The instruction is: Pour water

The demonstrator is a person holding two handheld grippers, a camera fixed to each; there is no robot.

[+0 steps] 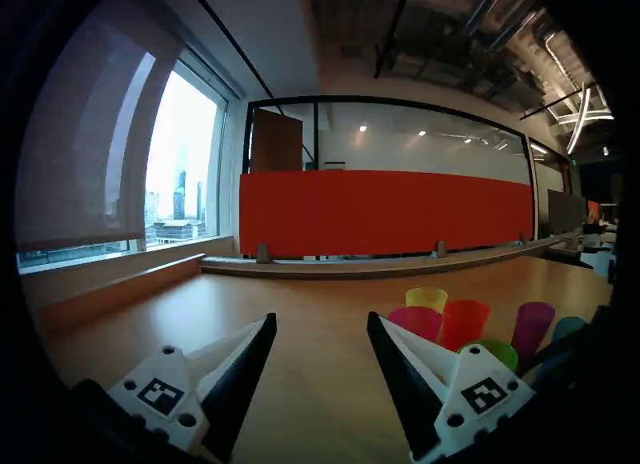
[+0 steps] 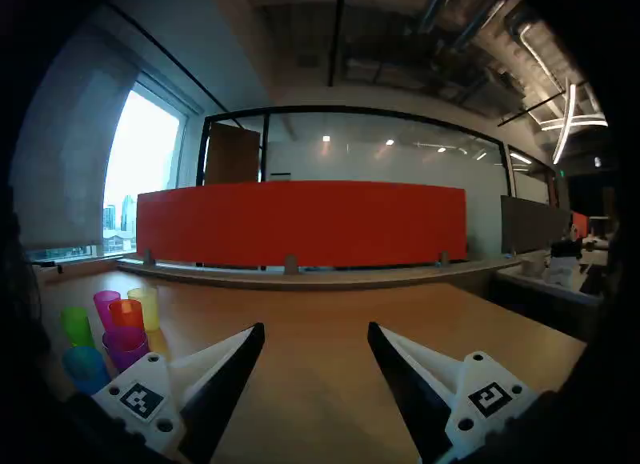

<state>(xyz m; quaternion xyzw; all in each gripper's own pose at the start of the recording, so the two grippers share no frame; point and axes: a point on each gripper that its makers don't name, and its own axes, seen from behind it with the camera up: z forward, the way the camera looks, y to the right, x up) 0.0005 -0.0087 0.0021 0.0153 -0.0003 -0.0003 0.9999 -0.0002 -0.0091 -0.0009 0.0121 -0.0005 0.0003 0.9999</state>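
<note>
Nearest the camera in the left gripper view are the left tongs [image 1: 321, 318]. Their fingers are white with a black lining and carry a square marker each. The two fingers stand spread apart and pinch nothing; between them is bare wood. Under them lies the wide brown wooden desk [image 1: 320, 400].

On the right side of this view, just behind the right finger, stands a tight group of translucent plastic cups. It has a pink cup [image 1: 416, 320], an orange-red cup [image 1: 465, 320], a yellow cup [image 1: 426, 298] farther back, a green cup [image 1: 496, 350] nearer, a purple cup [image 1: 534, 324] and a teal cup [image 1: 570, 326] at the edge. All stand upright. Whether any holds water I cannot tell.

In the right gripper view the right tongs [image 2: 316, 328] are spread wide and empty above the desk. The cups stand at the left of this view, near the left finger.

Far across the desk a long red partition panel [image 1: 384, 212] runs below a glass wall. A bright window [image 1: 180, 176] is on the left.
</note>
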